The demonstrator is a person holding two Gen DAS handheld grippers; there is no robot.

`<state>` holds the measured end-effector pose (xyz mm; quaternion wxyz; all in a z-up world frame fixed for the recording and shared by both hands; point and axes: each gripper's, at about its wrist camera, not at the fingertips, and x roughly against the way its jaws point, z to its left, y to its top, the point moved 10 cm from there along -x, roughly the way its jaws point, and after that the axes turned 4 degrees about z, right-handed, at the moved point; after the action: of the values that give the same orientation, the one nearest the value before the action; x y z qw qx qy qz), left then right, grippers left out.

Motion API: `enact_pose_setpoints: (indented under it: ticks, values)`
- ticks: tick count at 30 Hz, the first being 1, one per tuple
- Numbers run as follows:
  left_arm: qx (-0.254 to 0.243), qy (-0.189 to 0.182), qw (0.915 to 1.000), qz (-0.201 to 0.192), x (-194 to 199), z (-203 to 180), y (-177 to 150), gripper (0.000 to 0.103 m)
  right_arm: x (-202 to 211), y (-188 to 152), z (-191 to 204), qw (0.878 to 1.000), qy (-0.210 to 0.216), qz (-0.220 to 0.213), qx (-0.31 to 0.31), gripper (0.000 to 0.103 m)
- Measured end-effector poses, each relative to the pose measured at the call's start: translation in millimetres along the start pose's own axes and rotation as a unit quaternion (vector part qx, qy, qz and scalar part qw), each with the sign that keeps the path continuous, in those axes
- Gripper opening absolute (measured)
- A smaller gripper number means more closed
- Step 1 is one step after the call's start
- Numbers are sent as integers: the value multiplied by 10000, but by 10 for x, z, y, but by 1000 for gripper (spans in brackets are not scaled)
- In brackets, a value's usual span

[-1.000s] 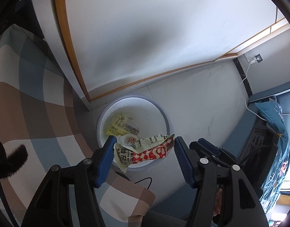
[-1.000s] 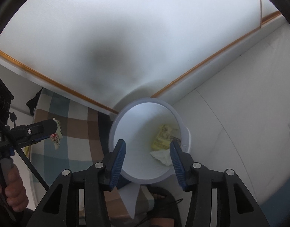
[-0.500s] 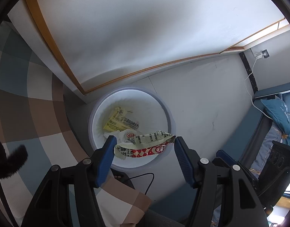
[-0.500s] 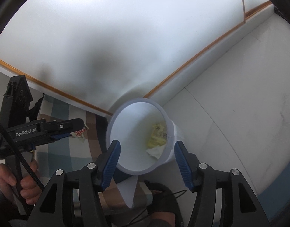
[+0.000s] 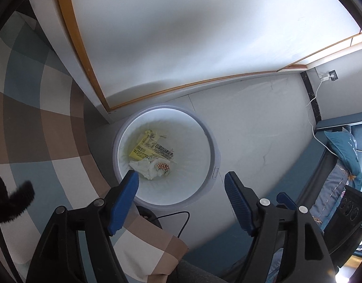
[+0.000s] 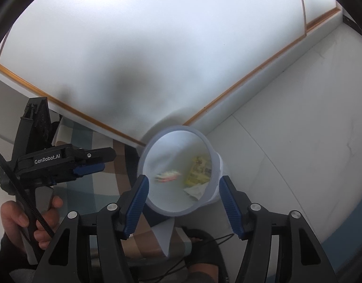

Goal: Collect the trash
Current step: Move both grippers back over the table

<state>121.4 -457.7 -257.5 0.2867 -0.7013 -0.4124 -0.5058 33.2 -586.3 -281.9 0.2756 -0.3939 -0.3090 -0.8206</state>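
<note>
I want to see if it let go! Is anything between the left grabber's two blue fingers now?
No. The left gripper is opening with nothing between its fingers; the left wrist view shows the red-checked wrapper down in the white bin.

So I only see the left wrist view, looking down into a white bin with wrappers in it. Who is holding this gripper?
Observer: The right wrist view shows a person's hand wrapped around its handle. The left gripper is empty, and its jaws are opening.
Operator: Is anything written on it?
Observer: Yes, "GenRobot.AI" in white on its black side.
Operator: And the red wrapper looks settled to me. Is it?
Observer: From the right view, the red wrapper is a blur inside the bin, so it may be dropping.
</note>
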Motion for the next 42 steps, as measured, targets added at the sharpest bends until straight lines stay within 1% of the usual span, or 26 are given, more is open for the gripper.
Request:
enact_pose_setpoints:
  ticks: [2,4,8,10,12,14,16,19,21,24,26,33,36,38,40,42]
  values:
    - [-15,56,10000,-28,2,18,-7,72,21,1,11,10000,-15,-25,17,62]
    - [-70,144,9998,-136,55,27,-21,72,52,7,21,10000,-19,-55,13,62]
    - [-225,405,9984,-320,161,71,-47,72,123,33,52,9999,-21,-137,-17,68]
    - [-240,459,9977,-440,252,88,-64,72,162,42,82,9999,-7,-164,-13,68]
    - [-291,555,9960,-645,371,103,-75,72,205,40,122,9998,8,-191,13,68]
    - [-347,678,9936,-838,471,112,-61,73,258,40,168,9997,21,-233,54,71]
    - [-363,637,9909,-1131,623,124,-94,73,328,44,216,9995,27,-294,90,72]
    - [-369,729,9861,-1450,821,168,-132,73,441,28,308,9991,32,-383,176,75]
    - [-374,718,9831,-1643,964,179,-164,73,512,23,368,9987,24,-448,239,76]
    - [-369,720,9801,-1814,1122,184,-212,75,624,12,474,9980,48,-548,303,79]
    - [-372,757,9766,-1979,1229,213,-262,81,701,-2,547,9975,60,-619,351,80]
    - [-266,829,9644,-2498,1646,396,-391,82,940,-35,939,9943,124,-837,652,83]
    - [-253,919,9544,-2828,1877,525,-438,82,1031,-55,1183,9921,195,-933,820,85]
    - [-211,1067,9446,-3097,2061,699,-489,82,1085,-74,1350,9908,261,-964,909,86]
    - [-105,1117,9411,-3190,2185,851,-534,82,1151,-99,1564,9889,397,-1009,1018,87]
    - [42,1080,9389,-3268,2292,1012,-605,82,1223,-134,1810,9856,486,-1092,1195,90]
